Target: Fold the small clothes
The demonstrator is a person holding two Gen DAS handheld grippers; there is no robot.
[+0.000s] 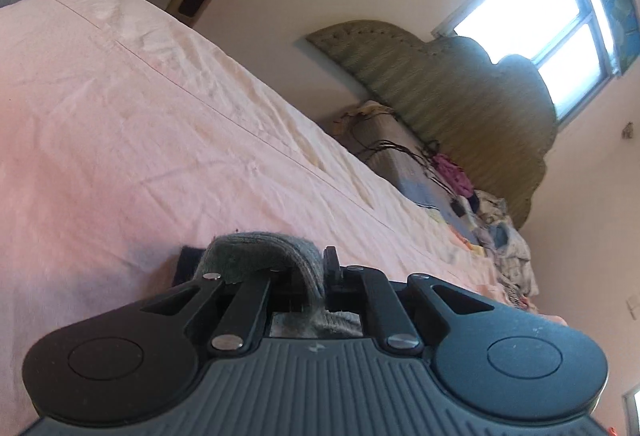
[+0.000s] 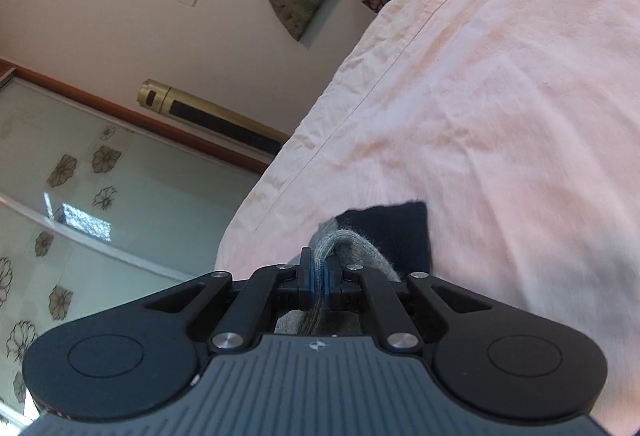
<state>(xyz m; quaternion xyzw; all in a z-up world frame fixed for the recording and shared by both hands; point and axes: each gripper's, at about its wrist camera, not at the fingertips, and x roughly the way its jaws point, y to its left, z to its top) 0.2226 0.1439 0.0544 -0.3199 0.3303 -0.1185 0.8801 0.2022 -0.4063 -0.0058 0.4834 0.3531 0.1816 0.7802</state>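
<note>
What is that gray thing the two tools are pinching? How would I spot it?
Start at the pink bed sheet filling the room. Near its edge, the right gripper and left gripper both clamp a fuzzy gray sock. Its dark navy end sets it apart from the colorful clothes pile by the headboard.

From my left wrist view, the grey sock (image 1: 256, 256) draped over the left fingers (image 1: 331, 264), hiding one. The clothes pile (image 1: 496, 232) by the headboard was too blurred to sort. The dark sock (image 2: 400, 232) sat partly behind the right gripper (image 2: 319, 276).
</note>
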